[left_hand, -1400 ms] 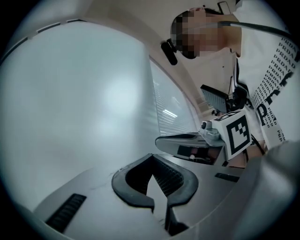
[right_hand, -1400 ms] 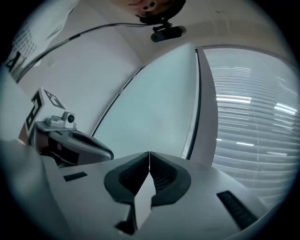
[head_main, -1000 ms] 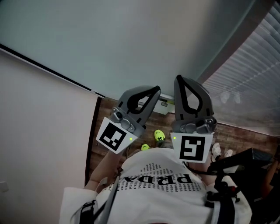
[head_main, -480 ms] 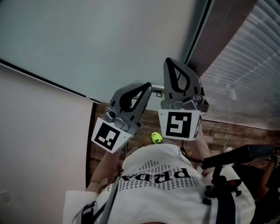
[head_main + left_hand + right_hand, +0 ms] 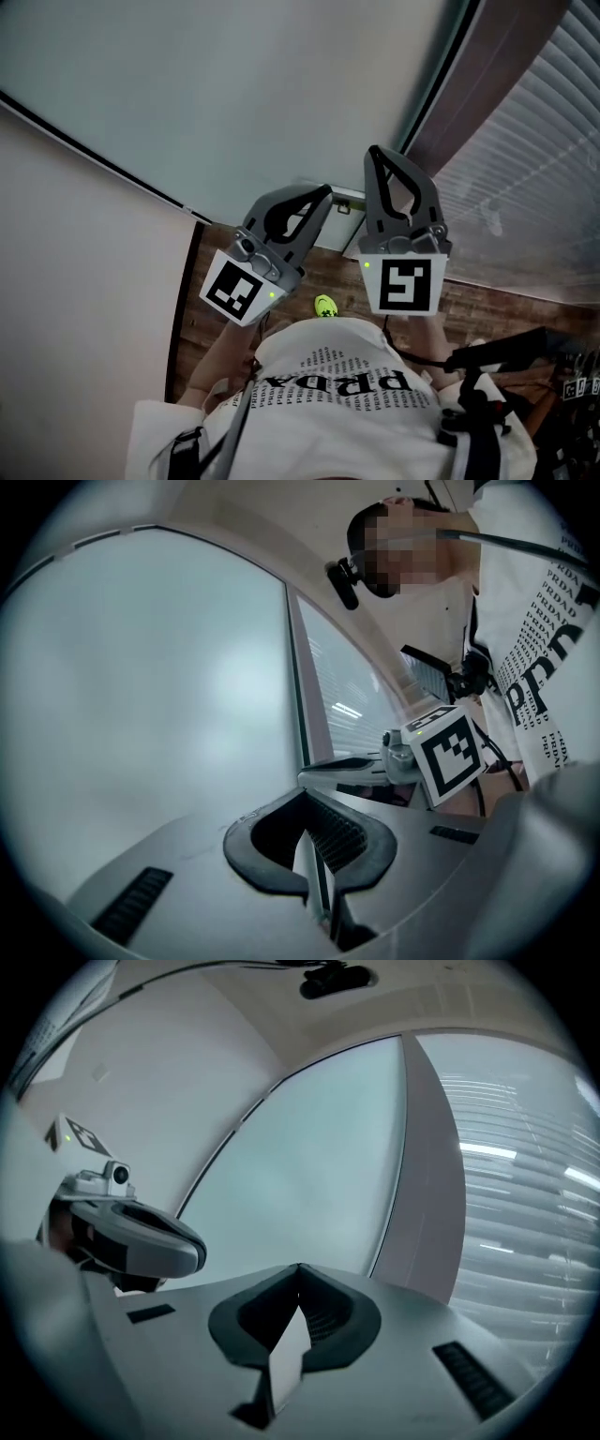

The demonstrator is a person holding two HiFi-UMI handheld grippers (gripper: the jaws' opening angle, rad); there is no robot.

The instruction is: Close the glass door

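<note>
My left gripper (image 5: 323,193) and right gripper (image 5: 377,156), both closed on nothing, hover near the glass door (image 5: 234,84) — tips may skid on its smooth pane.

glass door (image 5: 234,84) cropped at edges, shoe (image 5: 324,305) half hidden

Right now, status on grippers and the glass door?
Left gripper, right gripper: both shut, empty. Side by side, tips toward frosted glass door; contact unclear. No obstruction seen.

text: PRDA, repeated | on: person's white shirt (image 5: 337,358)
</note>
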